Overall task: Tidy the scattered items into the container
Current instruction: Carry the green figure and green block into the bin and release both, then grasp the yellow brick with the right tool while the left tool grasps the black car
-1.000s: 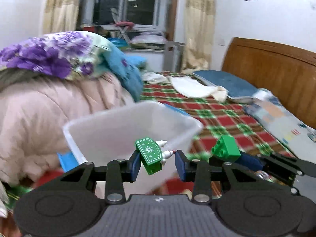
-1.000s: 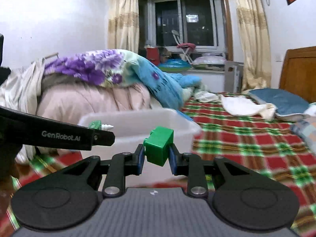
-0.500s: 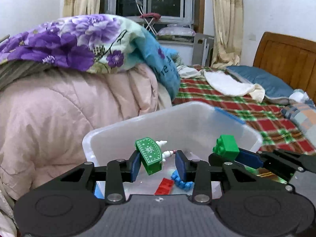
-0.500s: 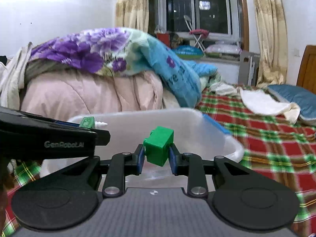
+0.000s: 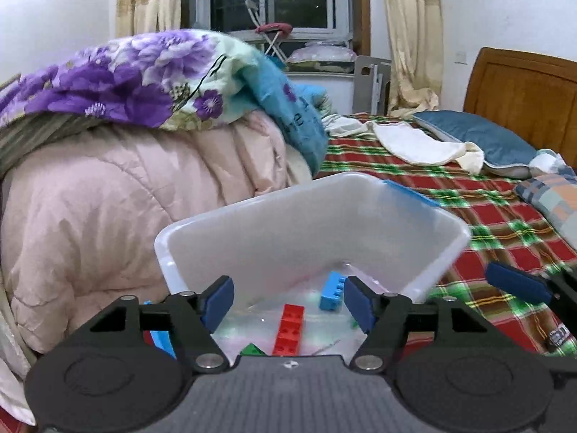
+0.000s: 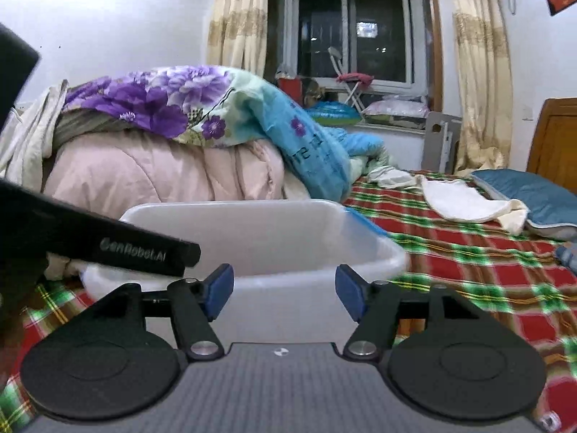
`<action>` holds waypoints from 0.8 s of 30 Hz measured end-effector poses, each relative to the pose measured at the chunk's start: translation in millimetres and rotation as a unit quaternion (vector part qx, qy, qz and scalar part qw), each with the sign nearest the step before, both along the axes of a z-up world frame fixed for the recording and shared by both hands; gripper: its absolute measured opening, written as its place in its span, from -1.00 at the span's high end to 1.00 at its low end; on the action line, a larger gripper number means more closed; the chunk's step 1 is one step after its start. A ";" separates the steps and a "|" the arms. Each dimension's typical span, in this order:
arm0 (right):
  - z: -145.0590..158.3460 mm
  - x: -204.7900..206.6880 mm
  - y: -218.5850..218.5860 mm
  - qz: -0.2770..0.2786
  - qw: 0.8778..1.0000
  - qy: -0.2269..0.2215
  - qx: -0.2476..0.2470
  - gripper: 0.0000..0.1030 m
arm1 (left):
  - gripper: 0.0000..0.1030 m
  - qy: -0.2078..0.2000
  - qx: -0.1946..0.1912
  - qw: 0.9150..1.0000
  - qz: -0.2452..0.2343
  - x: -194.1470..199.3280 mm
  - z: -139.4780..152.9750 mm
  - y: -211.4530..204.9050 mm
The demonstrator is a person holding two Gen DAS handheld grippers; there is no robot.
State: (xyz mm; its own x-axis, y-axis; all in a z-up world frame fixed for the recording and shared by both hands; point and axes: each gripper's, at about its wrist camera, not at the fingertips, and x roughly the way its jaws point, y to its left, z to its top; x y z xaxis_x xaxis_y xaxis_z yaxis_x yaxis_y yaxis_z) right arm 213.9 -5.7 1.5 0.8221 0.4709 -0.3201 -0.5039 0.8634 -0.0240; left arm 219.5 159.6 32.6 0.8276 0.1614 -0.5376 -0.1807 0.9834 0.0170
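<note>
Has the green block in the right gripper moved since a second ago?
Yes. The right gripper is opening with nothing between its pads; the block has left them, apparently dropping toward the white bin below, where it is out of sight.

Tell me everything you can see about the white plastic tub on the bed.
The tub is a milky, see-through plastic box with rounded corners, no lid on it, standing upright on the plaid bedspread beside a pink quilt. Inside lie a red brick, a blue brick and a green piece.
</note>
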 end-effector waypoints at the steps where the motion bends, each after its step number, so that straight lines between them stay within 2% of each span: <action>1: 0.3 -7.0 -7.9 -0.002 1.000 -0.001 0.002 -0.28 | -0.38 -0.001 -0.006 1.000 -0.006 -4.2 1.3 -3.7; 4: -0.1 -30.2 -38.3 -0.018 1.000 -0.001 0.011 -0.29 | -0.38 -0.003 -0.025 0.999 -0.033 -21.1 3.1 -21.2; 7: -5.7 -51.8 -74.1 -0.048 0.999 0.005 0.021 -0.29 | -0.39 -0.010 -0.020 0.998 -0.055 -38.9 -1.7 -44.5; 10: -17.1 -69.2 -106.7 -0.070 0.997 0.026 0.017 -0.26 | -0.39 0.000 -0.027 0.996 -0.089 -50.2 -13.2 -66.5; 17: -53.9 -108.5 -159.8 -0.115 0.990 0.078 -0.012 -0.26 | -0.39 0.052 -0.059 0.988 -0.133 -71.0 -56.1 -110.3; 20: -67.5 -118.6 -172.2 -0.128 0.988 0.085 -0.031 -0.25 | -0.39 0.074 -0.068 0.983 -0.155 -76.1 -73.0 -128.3; 24: -77.0 -114.3 -185.9 -0.147 0.984 0.096 -0.020 -0.24 | -0.39 0.096 -0.073 0.977 -0.174 -80.3 -91.7 -148.0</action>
State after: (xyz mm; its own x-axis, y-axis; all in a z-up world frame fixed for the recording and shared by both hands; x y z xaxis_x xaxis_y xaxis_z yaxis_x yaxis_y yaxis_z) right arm 99.6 -191.6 -75.5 0.8434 0.2046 -0.4969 -0.2303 0.9731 0.0098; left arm 139.2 11.6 -59.1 0.7001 -0.2014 -0.6850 0.1576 0.9793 -0.1269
